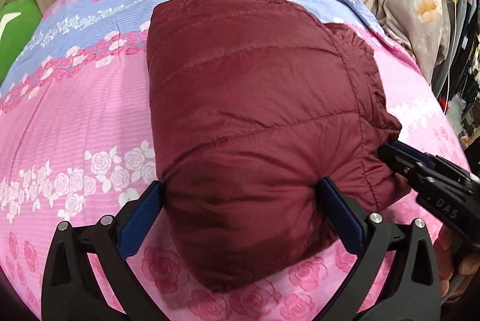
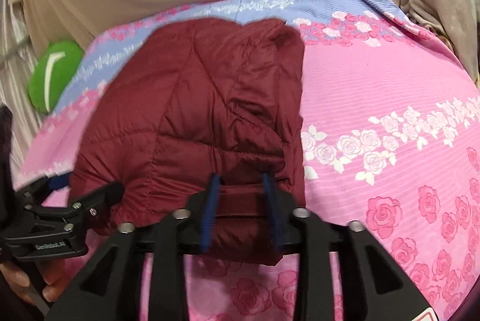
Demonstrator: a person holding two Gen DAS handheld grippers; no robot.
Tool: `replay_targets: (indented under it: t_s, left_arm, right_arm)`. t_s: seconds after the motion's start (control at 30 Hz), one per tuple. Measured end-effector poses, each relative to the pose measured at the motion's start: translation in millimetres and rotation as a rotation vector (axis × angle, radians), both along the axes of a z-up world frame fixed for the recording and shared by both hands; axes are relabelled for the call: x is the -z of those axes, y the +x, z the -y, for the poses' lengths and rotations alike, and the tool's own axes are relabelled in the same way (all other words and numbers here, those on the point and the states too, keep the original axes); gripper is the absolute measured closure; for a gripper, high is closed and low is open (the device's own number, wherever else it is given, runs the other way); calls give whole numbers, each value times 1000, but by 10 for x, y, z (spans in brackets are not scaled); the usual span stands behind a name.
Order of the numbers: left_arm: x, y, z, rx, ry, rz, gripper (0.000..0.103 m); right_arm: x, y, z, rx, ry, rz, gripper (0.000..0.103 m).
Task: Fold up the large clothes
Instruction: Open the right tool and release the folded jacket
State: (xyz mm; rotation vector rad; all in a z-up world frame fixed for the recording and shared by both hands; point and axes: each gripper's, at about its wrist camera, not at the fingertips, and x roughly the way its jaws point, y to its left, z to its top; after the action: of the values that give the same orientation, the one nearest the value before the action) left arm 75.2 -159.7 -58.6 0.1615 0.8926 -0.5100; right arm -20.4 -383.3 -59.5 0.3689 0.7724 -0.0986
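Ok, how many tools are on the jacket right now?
2. The left tool straddles the maroon jacket at its near-left edge, fingers wide around the bulk. The right tool pinches a fold at its near-right edge.

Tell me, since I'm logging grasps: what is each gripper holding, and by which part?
Both hold the maroon puffer jacket at its near end: the left gripper straddles the bulky folded edge, and the right gripper pinches a narrower fold beside it.

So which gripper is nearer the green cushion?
Left. The left gripper holds the maroon jacket on the side toward the green cushion; the right gripper grips its far edge.
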Motion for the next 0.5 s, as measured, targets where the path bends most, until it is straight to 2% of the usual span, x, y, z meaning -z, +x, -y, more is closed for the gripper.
replay_targets:
  t_s: [0.07, 0.2, 0.3, 0.5]
  left_arm:
    - [-68, -1, -50, -13, -9, 6, 5]
    - [-127, 69, -104, -34, -30, -10, 5]
    - [-130, 151, -143, -42, -60, -51, 5]
    - [-172, 287, -269, -67, -153, -125, 5]
  right_arm:
    - [-72, -48, 114, 33, 38, 33, 33]
    - [-56, 37, 299, 71, 90, 18, 28]
    - [115, 222, 404, 35, 201, -38, 27]
    - [295, 391, 458, 7, 294, -71, 19]
